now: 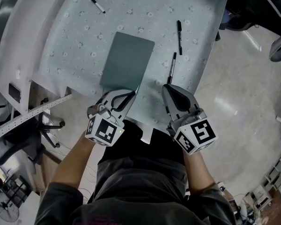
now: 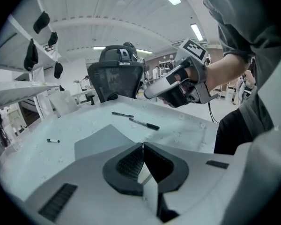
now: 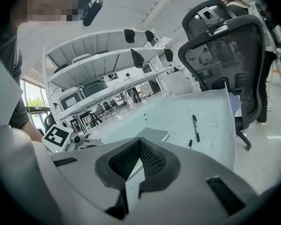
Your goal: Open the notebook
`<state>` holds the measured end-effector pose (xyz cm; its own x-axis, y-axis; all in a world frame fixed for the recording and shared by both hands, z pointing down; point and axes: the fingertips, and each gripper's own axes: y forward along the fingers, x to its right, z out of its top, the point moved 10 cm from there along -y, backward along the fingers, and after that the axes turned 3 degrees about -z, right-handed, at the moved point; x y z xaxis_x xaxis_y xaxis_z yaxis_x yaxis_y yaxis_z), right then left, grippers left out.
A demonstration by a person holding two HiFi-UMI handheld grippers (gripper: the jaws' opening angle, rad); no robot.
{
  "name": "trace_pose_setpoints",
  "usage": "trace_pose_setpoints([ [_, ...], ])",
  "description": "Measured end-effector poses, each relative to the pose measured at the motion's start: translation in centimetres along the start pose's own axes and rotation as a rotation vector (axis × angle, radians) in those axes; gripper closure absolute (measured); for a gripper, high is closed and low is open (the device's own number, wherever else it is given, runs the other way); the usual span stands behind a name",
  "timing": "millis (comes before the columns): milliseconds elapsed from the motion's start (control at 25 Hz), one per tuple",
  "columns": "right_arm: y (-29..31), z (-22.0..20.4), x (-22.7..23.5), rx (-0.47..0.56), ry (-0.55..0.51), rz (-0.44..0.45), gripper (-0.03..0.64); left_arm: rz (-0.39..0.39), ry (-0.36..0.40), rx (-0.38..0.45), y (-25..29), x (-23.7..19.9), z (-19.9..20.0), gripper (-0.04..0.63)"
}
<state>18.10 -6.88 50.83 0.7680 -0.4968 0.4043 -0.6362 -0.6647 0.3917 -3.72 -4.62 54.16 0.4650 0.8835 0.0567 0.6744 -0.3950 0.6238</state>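
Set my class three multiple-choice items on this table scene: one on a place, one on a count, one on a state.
1. In the head view, on which side of the notebook do two pens lie close together?
A. right
B. left
C. on top of it

2. How many pens lie on the table in all?
A. two
B. three
C. five

3. How do the jaws of the left gripper stand?
A. wide apart
B. together
C. clamped on a pen

Key:
1 A: both lie right of the cover.
2 B: those two plus a third pen at the far left.
3 B: the left gripper view shows them meeting, at the notebook's near corner.
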Motion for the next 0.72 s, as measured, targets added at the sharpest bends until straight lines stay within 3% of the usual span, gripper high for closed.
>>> trace_pose_setpoints([
  [480,2.3,8.3,0.0,-0.052,-0.051,0.134,0.617,0.255,-0.229,0.041,-7.6,-3.6,3.2,0.594],
  [720,5.1,9.9,-1.2,-0.114,-0.094,0.209,0.617,0.357,-0.440,0.103,-10.2,-5.5,2.0,0.594],
])
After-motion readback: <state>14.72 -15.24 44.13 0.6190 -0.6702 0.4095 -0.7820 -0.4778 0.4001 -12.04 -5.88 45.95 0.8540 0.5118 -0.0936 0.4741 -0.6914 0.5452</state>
